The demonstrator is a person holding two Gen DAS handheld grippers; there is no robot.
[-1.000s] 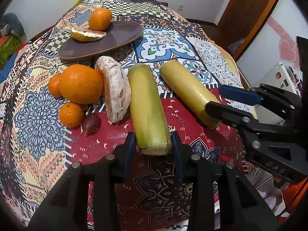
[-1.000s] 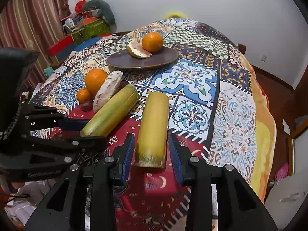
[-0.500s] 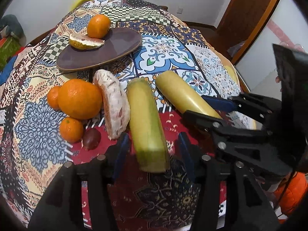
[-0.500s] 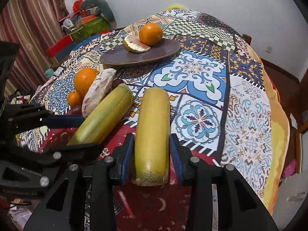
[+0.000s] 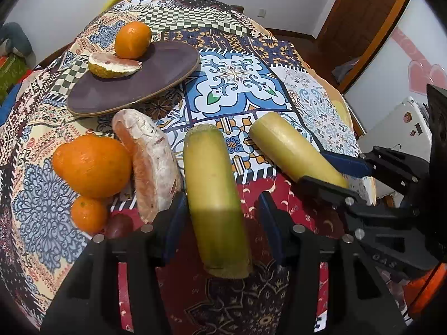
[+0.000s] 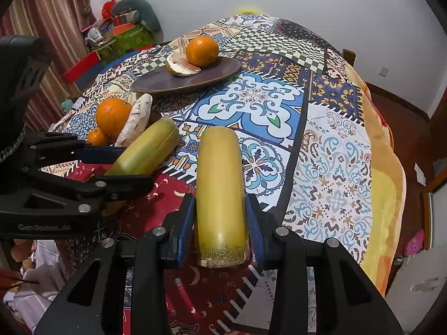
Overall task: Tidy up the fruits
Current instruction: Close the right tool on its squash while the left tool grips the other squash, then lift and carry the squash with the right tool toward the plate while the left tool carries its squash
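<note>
Left hand-held gripper (image 5: 220,223): jaws wide, straddling greenish cane piece (image 5: 215,192) with gaps either side. Right hand-held gripper (image 6: 220,223): jaws narrow around yellow cane piece (image 6: 220,184); pad contact hard to confirm. Just left of greenish piece: pomelo wedge (image 5: 148,164), large orange (image 5: 92,164), small orange (image 5: 88,214), dark fruit (image 5: 120,224) partly hidden. Beyond: brown plate (image 5: 167,69) carrying orange (image 5: 133,40) and pomelo slice (image 5: 113,66). Surface: patchwork cloth (image 5: 237,83). Room: white wall (image 6: 335,8), striped curtain (image 6: 56,14).
</note>
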